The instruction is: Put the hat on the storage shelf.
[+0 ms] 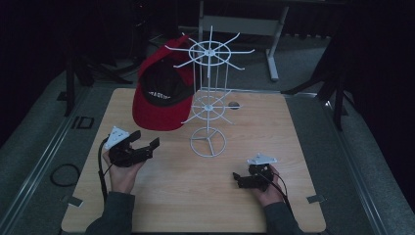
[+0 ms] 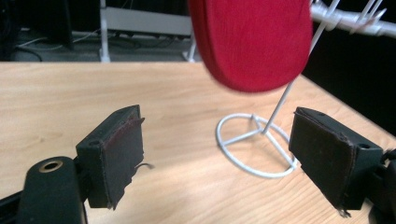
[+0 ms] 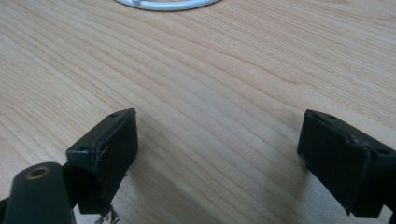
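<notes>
A red cap (image 1: 164, 93) with a black inside hangs from the upper hooks of a white wire rack (image 1: 209, 105), its brim drooping toward the table. In the high view my left gripper (image 1: 146, 138) is just below and left of the brim, open, with nothing between its jaws. The left gripper view shows the red brim (image 2: 254, 42) above and beyond the open left gripper (image 2: 217, 154), and the rack's ring base (image 2: 254, 144) on the table behind. My right gripper (image 1: 237, 180) is low over the table at the front right. It stands open and empty (image 3: 219, 154), with the ring base (image 3: 168, 4) far ahead.
The wooden table (image 1: 195, 205) has a small dark hole (image 1: 234, 105) behind the rack. A grey desk frame (image 1: 244, 24) stands beyond the far edge. A cable loop (image 1: 63, 175) lies on the floor at the left. Bare wood lies between the two grippers.
</notes>
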`<move>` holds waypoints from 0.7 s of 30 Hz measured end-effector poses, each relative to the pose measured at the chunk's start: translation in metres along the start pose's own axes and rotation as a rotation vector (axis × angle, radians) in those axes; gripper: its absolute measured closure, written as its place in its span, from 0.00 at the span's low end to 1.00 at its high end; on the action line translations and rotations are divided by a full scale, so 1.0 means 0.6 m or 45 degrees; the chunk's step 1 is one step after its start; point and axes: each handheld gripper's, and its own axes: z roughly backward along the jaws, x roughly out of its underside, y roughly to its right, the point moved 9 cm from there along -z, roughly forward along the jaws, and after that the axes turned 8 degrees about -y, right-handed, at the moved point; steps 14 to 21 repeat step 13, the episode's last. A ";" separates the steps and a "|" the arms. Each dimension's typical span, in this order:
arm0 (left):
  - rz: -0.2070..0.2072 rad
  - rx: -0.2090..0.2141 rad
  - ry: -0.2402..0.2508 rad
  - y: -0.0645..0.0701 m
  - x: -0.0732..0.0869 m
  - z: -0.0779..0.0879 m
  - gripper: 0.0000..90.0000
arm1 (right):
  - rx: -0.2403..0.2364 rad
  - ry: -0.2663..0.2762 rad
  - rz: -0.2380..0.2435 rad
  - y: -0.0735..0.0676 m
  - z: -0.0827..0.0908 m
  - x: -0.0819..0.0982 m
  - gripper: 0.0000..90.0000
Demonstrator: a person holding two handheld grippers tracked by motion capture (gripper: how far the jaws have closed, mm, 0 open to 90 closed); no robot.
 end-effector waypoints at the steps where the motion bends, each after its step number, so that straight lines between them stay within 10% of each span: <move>1: 0.000 -0.009 0.000 0.001 0.004 -0.002 0.20 | 0.000 0.000 0.001 0.000 0.000 0.000 0.13; 21: 0.031 -0.048 -0.109 -0.028 0.069 -0.036 0.29 | -0.003 -0.001 0.002 0.000 0.000 0.000 0.13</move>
